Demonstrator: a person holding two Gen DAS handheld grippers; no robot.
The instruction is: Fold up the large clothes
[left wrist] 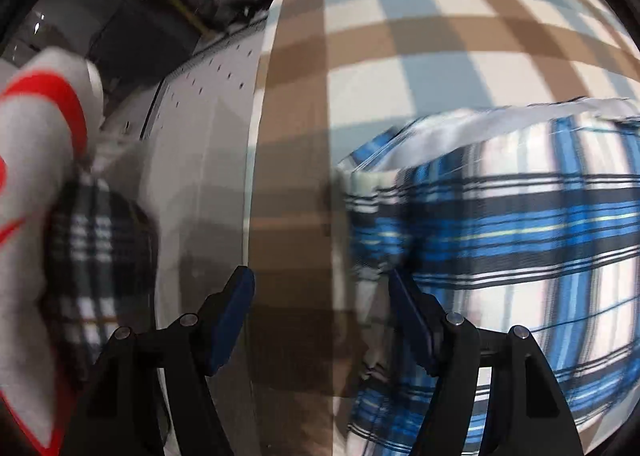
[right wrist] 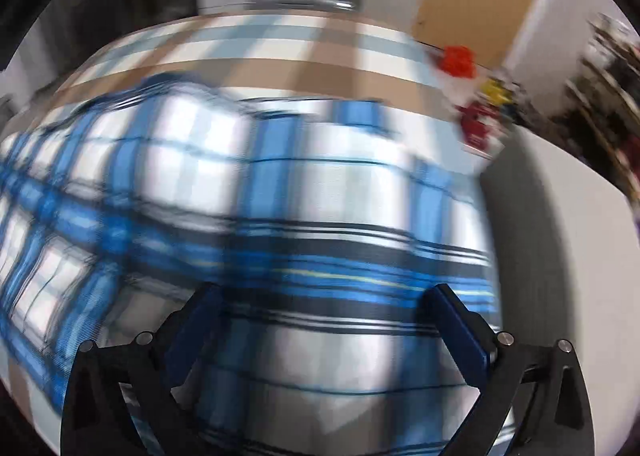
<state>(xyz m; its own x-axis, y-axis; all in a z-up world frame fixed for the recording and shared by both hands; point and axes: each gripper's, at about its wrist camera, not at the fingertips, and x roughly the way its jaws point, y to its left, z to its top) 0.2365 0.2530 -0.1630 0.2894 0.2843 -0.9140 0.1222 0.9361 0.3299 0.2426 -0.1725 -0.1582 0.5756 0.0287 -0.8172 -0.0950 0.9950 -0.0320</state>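
Observation:
A blue, white and black plaid shirt (left wrist: 520, 215) lies folded on a table under a brown, white and pale-blue checked cloth (left wrist: 400, 55). In the left wrist view my left gripper (left wrist: 320, 296) hangs open above the checked cloth, just beside the shirt's left edge; its right finger (left wrist: 408, 308) is close to that edge and nothing sits between the pads. In the blurred right wrist view my right gripper (right wrist: 326, 296) is wide open right above the shirt (right wrist: 300, 195), with cloth showing below the gap and neither pad pressing on it.
The table's left edge (left wrist: 250, 215) drops to a grey perforated panel (left wrist: 208, 95). White-and-red fabric (left wrist: 36, 159) and dark checked fabric (left wrist: 100, 248) crowd the left side. Red and yellow items (right wrist: 460, 59) sit at the far right corner, beside a white surface (right wrist: 560, 248).

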